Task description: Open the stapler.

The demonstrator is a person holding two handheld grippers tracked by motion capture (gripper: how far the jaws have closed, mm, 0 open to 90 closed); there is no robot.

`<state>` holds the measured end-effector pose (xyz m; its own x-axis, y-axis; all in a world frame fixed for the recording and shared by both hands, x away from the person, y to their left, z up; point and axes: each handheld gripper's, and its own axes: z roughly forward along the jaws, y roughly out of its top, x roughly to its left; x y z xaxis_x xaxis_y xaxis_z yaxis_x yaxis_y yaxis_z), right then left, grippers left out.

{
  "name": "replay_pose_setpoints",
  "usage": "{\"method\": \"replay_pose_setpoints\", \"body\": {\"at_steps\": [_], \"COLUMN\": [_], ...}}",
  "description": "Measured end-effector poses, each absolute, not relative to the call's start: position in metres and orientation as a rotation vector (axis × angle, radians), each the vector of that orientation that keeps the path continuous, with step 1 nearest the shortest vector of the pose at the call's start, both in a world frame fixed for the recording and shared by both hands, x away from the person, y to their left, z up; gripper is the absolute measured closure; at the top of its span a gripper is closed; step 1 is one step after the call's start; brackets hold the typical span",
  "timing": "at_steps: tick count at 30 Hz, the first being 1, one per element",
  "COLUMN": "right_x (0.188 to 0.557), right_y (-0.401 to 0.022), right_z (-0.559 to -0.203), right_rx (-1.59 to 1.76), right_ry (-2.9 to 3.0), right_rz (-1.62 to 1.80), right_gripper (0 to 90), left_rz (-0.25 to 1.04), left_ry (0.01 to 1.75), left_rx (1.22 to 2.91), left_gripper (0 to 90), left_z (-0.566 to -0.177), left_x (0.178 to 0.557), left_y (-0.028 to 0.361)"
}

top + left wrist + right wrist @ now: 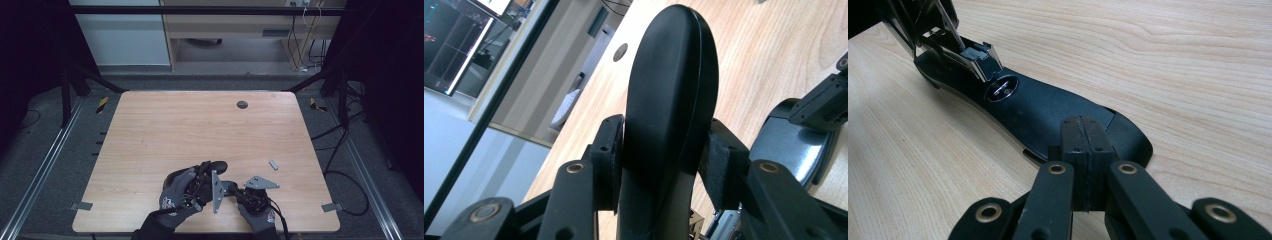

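Clamped between left gripper (664, 165) pads: black oval plastic shell (671, 95), raised above wooden table (165, 125). Right gripper (1082, 150) closed, pressing black base piece (1048, 107) flat. Rigid, light, smooth; likely slippery — grip at edges.

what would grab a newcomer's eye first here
Near the front edge of the wooden table, two gloved hands work over a black mouse-like shell. The left hand-held gripper clamps the curved black cover upright, while the right hand-held gripper, jaws shut, presses on the flat black base. A small grey piece lies apart, to the right.
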<state>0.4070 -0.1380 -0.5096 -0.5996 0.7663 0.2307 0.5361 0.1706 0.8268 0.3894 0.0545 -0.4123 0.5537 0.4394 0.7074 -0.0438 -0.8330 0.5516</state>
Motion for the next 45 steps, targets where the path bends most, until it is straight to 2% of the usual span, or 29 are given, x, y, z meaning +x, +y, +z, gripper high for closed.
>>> {"method": "replay_pose_setpoints", "body": {"at_steps": [27,45], "right_x": [0.408,0.407], "right_y": [-0.139,-0.139], "right_z": [-0.510,-0.510], "right_rx": [1.251,1.251], "right_ry": [2.217,2.215], "right_rz": [1.392,1.395], "right_gripper": [90.0,90.0], "left_rz": [1.193,1.217], "left_ry": [0.485,0.568], "left_rx": [2.058,1.956], "left_gripper": [58.6,60.2], "left_z": [-0.388,-0.383], "left_x": [0.385,0.380], "left_y": [0.100,0.119]}}
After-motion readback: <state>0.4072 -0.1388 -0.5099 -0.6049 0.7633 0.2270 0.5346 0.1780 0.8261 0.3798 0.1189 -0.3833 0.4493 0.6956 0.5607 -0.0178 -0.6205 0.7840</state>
